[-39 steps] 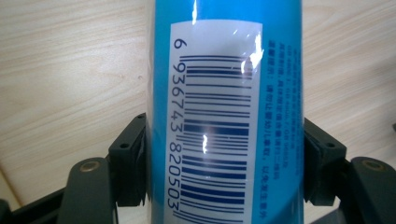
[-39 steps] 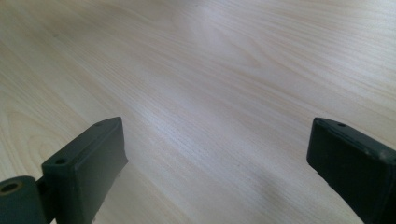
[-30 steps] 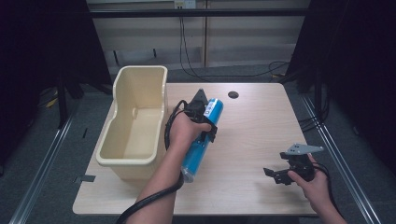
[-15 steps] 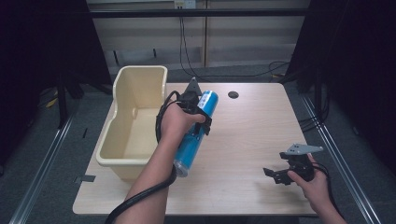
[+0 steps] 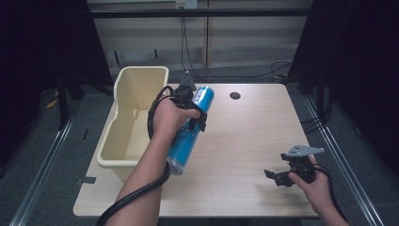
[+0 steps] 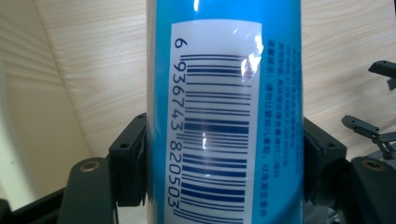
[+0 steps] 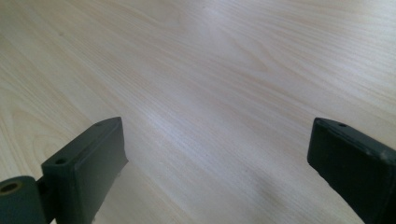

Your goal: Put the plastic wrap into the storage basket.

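We note our left gripper (image 5: 194, 111) clamped on the blue can (image 5: 189, 130), now lifted off the bench nearer the cream bin (image 5: 123, 141) at its left edge, likely heading in; right gripper (image 5: 282, 177) gapes empty.

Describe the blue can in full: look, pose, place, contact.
The blue can is a long glossy cylinder, seemingly metal, bearing a white barcode label with small print. It is clamped between the left gripper jaws, tilted, lifted off the wooden table, beside the cream bin. Only the pads touch it.
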`<act>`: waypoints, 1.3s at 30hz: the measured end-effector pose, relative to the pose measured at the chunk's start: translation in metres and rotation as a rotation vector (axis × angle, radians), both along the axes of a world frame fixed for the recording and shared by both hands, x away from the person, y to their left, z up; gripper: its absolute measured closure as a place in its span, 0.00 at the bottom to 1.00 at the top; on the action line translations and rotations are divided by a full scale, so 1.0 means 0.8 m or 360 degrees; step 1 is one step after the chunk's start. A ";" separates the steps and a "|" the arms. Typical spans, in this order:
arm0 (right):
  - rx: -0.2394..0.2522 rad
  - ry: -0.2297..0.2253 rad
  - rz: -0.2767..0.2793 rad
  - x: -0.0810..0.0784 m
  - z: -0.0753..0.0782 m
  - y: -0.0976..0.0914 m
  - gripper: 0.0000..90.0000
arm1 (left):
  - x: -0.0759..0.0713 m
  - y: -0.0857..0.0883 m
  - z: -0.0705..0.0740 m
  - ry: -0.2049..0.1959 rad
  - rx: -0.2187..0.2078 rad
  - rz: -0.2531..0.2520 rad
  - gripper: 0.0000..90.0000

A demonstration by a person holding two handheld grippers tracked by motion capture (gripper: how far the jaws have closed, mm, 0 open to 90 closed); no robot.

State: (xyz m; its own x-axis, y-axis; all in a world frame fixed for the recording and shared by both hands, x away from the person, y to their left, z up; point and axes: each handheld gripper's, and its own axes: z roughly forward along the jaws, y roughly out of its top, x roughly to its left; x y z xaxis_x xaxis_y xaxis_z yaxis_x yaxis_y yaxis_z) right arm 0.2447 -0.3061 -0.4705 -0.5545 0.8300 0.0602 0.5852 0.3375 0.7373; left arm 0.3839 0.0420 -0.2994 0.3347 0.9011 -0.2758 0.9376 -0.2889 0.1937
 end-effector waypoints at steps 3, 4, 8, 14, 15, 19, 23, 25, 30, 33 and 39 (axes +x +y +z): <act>0.0000 0.0001 0.0005 0.000 0.000 0.000 0.05 | 0.000 0.008 0.005 -0.0002 0.0005 0.0002 0.36; 0.0000 0.0001 0.0005 0.000 0.000 0.000 0.05 | 0.000 0.008 0.005 -0.0002 0.0005 0.0002 0.36; -0.0007 0.0003 0.0011 0.000 -0.001 0.001 0.05 | -0.001 0.017 0.015 -0.0005 0.0002 0.0027 0.36; -0.0004 0.0003 0.0012 0.000 -0.001 0.001 0.05 | -0.003 0.028 0.029 -0.0014 0.0006 0.0043 0.36; -0.0005 0.0001 0.0012 0.000 -0.001 0.001 0.05 | -0.003 0.029 0.031 -0.0016 0.0009 0.0045 0.36; -0.0001 -0.0003 0.0010 0.000 0.000 0.000 0.05 | -0.002 0.036 0.039 -0.0024 0.0006 0.0057 0.36; -0.0001 -0.0002 0.0007 0.000 0.000 0.001 0.05 | -0.003 0.043 0.046 -0.0032 -0.0009 0.0084 0.36; 0.0001 -0.0002 0.0005 0.000 0.000 0.000 0.05 | -0.003 0.045 0.048 -0.0033 0.0006 0.0083 0.36; -0.0003 -0.0003 0.0012 0.000 0.000 0.000 0.05 | -0.004 0.050 0.051 -0.0028 0.0005 0.0103 0.36; -0.0007 -0.0002 0.0002 0.000 0.000 0.000 0.05 | -0.005 0.055 0.052 -0.0027 -0.0009 0.0111 0.36; 0.0003 -0.0001 0.0003 0.000 0.001 0.000 0.05 | -0.006 0.061 0.056 -0.0025 -0.0002 0.0129 0.36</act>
